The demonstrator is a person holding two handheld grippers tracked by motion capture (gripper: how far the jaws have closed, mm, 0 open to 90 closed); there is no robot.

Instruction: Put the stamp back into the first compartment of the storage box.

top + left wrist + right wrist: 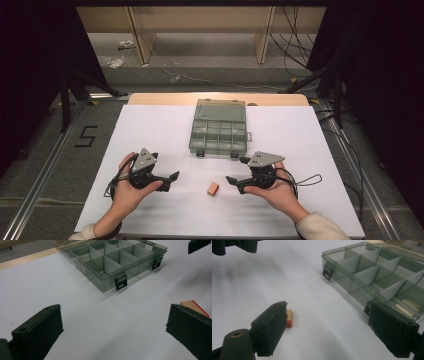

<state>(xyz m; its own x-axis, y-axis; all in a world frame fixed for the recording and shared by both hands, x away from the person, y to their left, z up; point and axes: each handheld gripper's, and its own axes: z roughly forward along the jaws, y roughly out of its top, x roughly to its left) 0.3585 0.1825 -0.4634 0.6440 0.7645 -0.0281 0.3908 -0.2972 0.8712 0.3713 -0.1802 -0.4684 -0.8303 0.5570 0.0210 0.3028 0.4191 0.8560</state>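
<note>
A small tan block with a red face (pixel 213 188) lies on the white table top, between my two grippers. Its corner peeks out behind the right jaw in the left gripper view (pixel 193 306), and it sits just past the left jaw in the right gripper view (pixel 289 318). My left gripper (pixel 173 177) is open, a little left of the block. My right gripper (pixel 233 181) is open, a little right of it. A clear grey compartment box (pixel 218 132) stands open farther back, its cells empty (pixel 112 261) (pixel 374 277).
The white table top (pixel 150 130) has free room on both sides of the box. Its wooden far edge (pixel 165 98) meets a grey floor with cables (pixel 290 55) and dark stands at both sides.
</note>
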